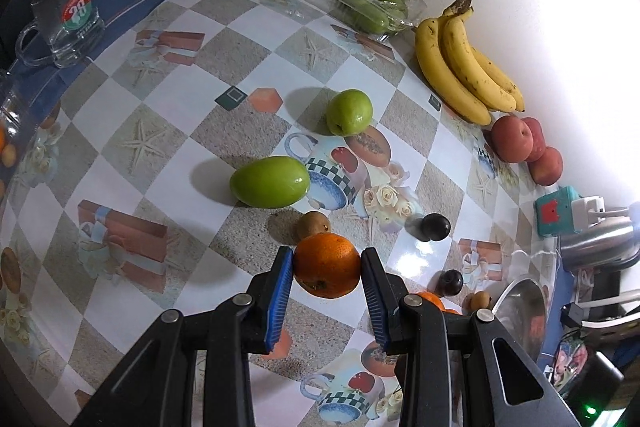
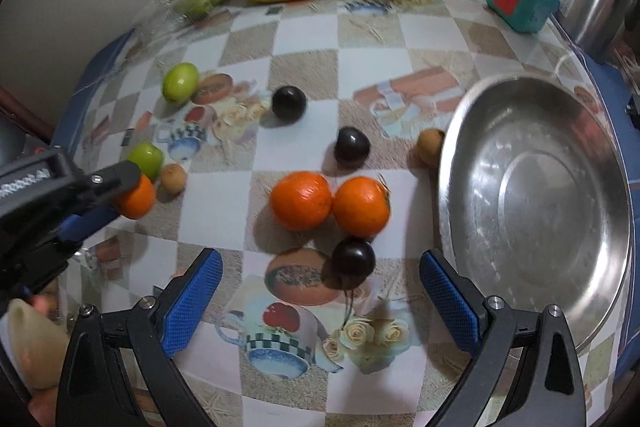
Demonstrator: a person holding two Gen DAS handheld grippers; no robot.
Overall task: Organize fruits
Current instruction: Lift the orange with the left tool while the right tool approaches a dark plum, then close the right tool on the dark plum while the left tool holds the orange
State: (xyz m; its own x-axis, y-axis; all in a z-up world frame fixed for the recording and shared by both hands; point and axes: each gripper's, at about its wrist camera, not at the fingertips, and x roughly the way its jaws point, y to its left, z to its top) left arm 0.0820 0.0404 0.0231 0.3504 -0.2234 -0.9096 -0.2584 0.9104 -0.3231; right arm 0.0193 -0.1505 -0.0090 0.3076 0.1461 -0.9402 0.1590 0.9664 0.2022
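fruits lie scattered over a desk (image 2: 360,27) covered in a checked, printed cloth. largest is a steel bowl (image 2: 536,195) at the right edge of the desk in the right wrist view, with nothing in it. along the far wall sit a bunch of bananas (image 1: 464,67), then three red apples (image 1: 516,143) just beside them, and a clear plastic tray of green fruit (image 1: 368,3) on the bananas' other side. a glass mug (image 1: 68,19) stands at the far left corner. mid-desk lie two loose green fruits (image 1: 270,181), well apart from the tray. two oranges (image 2: 330,205) rest touching each other near the bowl, with three dark plums (image 2: 354,261) around them and two small brown fruits (image 2: 430,147), one just beside the bowl's rim.

the left hand-held gripper (image 1: 328,267) is clamped on a third orange (image 1: 327,264), its blue pads pressing either side, raised off the cloth.

the right hand-held gripper (image 2: 320,291) has its jaws spread wide with nothing between the pads, hovering over the nearest plum and the pair of oranges.
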